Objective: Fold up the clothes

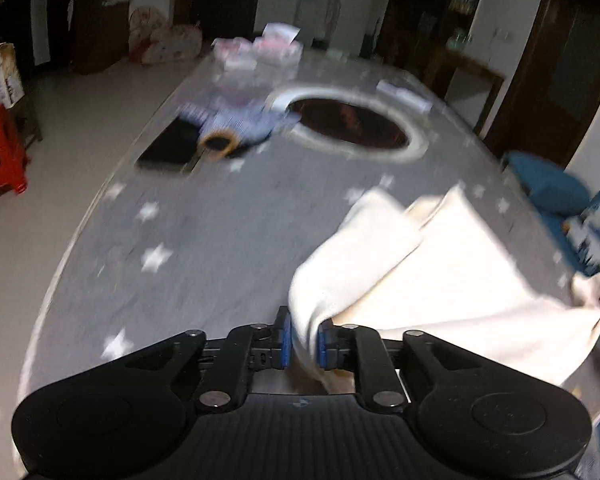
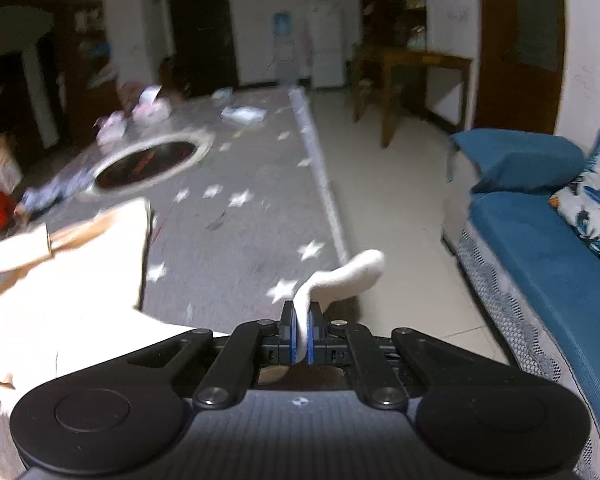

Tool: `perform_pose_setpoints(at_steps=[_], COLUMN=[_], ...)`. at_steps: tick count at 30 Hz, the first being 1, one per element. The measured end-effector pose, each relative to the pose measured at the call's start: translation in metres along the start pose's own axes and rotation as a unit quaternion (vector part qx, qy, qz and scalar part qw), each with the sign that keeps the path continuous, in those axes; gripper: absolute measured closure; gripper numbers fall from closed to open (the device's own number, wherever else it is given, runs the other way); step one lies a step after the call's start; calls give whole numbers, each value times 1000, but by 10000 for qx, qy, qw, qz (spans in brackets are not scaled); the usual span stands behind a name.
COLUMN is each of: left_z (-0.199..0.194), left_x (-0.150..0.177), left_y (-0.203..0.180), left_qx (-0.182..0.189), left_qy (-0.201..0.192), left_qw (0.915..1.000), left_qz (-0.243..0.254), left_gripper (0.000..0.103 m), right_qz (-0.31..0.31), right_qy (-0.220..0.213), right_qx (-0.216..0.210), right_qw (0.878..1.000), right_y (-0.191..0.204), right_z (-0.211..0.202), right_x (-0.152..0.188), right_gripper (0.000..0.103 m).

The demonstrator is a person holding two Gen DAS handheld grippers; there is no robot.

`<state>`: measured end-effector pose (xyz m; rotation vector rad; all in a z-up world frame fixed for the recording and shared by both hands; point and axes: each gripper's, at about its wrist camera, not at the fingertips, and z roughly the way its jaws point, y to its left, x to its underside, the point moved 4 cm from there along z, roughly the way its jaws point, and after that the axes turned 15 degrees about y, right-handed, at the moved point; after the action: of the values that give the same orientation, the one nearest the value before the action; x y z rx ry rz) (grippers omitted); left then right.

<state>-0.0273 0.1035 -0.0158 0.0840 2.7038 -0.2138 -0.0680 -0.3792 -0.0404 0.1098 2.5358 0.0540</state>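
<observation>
Roughly, left to right, as I read it from my seat:

Left gripper (image 1: 304, 340): bottom centre of its view; my jaws are partly apart with a thick fold of the cream garment (image 1: 440, 264) bunched between the blue pads, which I judge are gripping it.

Garment place: lower right of the left view, draped from the jaws over the grey star-print cloth (image 1: 204, 216); lower left of the right view.

Right gripper (image 2: 300, 336): bottom centre; jaws almost fully closed, pinching a thin strip of the same cream fabric, its loose end (image 2: 348, 274) curling up right.

Handling: soft, light, limp; I expect it to sag and slide, not hold shape.

Where to hold: I'd keep to edges or corners, one per gripper, well apart, so the panel hangs flat.

Clutter: blue striped garment (image 1: 240, 120) upper left, well apart.
</observation>
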Motion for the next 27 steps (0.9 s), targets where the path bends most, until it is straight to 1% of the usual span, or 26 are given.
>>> perform_pose_setpoints(at_steps=[1, 2, 3, 4, 5, 6, 8, 9, 10, 13, 14, 19, 20, 22, 23, 24, 25, 26, 27], left_z=[2, 4, 5, 5, 3, 0, -6, -7, -8, -5, 0, 31, 40, 56, 63, 68, 73, 74, 75], left_x=[5, 10, 13, 16, 17, 16, 12, 9, 5, -7, -13, -35, -40, -47, -49, -50, -52, -53, -54], left_y=[4, 9, 12, 15, 16, 15, 10, 7, 1, -17, -25, -53, -56, -59, -59, -57, -55, -51, -47], left_qx=[-127, -253, -301, -343, -374, -395, -466, -503, -495, -393, -386, -449, -507, -580, -572, -524, -473, -363, -247], left_qy=[73, 146, 167, 183, 138, 87, -48, -117, -201, -390, -423, -372, -342, -225, -166, -103, -40, -8, 22], left_qw=[9999, 9996, 9994, 9992, 9992, 9992, 9987, 9983, 9979, 9963, 9955, 9922, 9916, 9910, 9908, 9913, 9918, 9932, 9944], left_qz=[-6, -12, -18, -24, 12, 68, 209, 278, 367, 649, 754, 1105, 1138, 1189, 1213, 1200, 1183, 1107, 1025], left_gripper=[70, 59, 49, 45, 42, 39, 34, 33, 32, 22, 20, 20, 21, 27, 35, 50, 58, 74, 84], right_qz=[-64, -127, -191, -254, -313, -342, -421, -461, -505, -731, -820, -1240, -1337, -1413, -1452, -1499, -1546, -1593, -1635], right_qy=[38, 75, 113, 150, 181, 172, 105, 72, 40, -3, 5, 135, 174, 237, 267, 294, 321, 348, 377], right_qx=[1, 2, 3, 5, 6, 6, -9, -17, -31, -206, -291, -735, -842, -1024, -1109, -1155, -1201, -1243, -1253], right_qw=[10000, 9999, 9998, 9996, 9993, 9993, 9991, 9989, 9987, 9971, 9962, 9895, 9873, 9844, 9828, 9815, 9801, 9788, 9778], right_y=[2, 4, 6, 8, 10, 11, 14, 15, 16, 28, 35, 74, 84, 100, 108, 115, 121, 128, 134], right_z=[1, 1, 2, 2, 2, -1, -7, -11, -13, -12, -9, 17, 25, 36, 42, 48, 54, 61, 68], right_x=[0, 1, 1, 1, 1, 0, -6, -10, -13, -28, -33, -56, -62, -71, -75, -79, -84, -88, -92], right_gripper=[97, 97, 94, 88, 84, 84, 79, 78, 77, 76, 76, 75, 75, 75, 75, 75, 75, 75, 75])
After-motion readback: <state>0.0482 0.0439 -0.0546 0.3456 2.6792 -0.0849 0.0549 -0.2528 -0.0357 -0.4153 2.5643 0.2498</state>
